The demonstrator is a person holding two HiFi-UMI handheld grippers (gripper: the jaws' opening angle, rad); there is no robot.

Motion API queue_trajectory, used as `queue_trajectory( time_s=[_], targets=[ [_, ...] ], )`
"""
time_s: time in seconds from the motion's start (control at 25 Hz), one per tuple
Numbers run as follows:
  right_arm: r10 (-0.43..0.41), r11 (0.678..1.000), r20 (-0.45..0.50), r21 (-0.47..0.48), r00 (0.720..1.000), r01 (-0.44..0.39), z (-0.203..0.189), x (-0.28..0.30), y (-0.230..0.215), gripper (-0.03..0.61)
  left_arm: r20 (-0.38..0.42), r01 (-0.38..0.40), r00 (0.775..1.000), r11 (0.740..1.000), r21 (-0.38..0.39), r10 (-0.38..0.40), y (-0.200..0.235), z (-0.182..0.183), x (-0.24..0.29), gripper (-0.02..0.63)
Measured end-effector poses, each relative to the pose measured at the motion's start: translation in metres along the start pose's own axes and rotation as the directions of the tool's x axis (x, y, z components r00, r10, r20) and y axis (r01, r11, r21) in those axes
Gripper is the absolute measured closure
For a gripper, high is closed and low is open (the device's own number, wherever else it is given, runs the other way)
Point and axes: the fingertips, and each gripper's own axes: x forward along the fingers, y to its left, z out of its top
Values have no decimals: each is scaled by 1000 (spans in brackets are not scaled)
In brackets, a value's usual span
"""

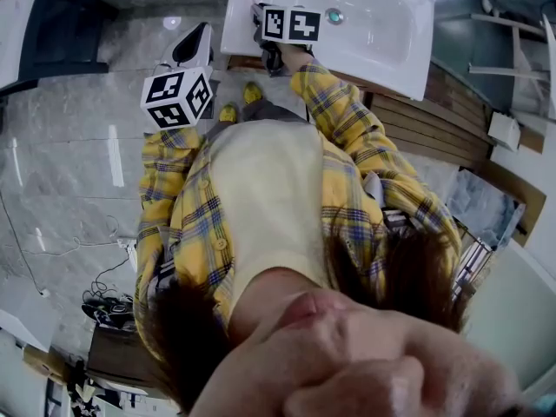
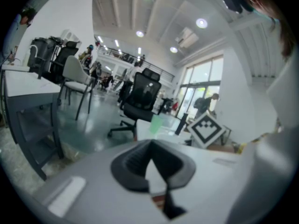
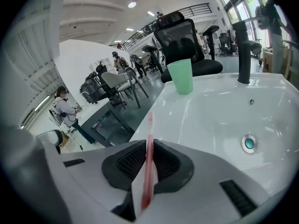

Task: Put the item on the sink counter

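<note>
A thin pink stick-like item [image 3: 150, 125] pokes forward from my right gripper [image 3: 149, 146], whose jaws are shut on it; what the item is I cannot tell. That gripper hovers over the front left corner of the white sink [image 3: 210, 111], and in the head view its marker cube [image 1: 291, 24] lies over the sink [image 1: 382, 33]. A green cup [image 3: 180, 76] stands on the sink counter's far left, with a black faucet [image 3: 242, 55] behind the basin. My left gripper [image 1: 193, 46] hangs over the floor left of the sink, jaws shut and empty [image 2: 150, 146].
Black office chairs [image 3: 184, 45] and grey desks [image 2: 28, 85] stand beyond the sink. A person [image 3: 63, 108] stands in the background. A wire rack [image 1: 473, 254] sits at my right. Cables [image 1: 104, 307] lie on the tiled floor at the left.
</note>
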Motion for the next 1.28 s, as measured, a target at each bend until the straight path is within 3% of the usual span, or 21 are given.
queue_trajectory(
  time_s=[0.68,1.28],
  targets=[
    [0,1000,21,-12,1000,1,5,-3,0,531,-6,13,1000,1000,10,-13,-1,3,5,609],
    [49,999,94,-7,994,-48,15,-39,3,531,-14,28,1000,1000,10,-28,-12,3,10,607]
  ],
)
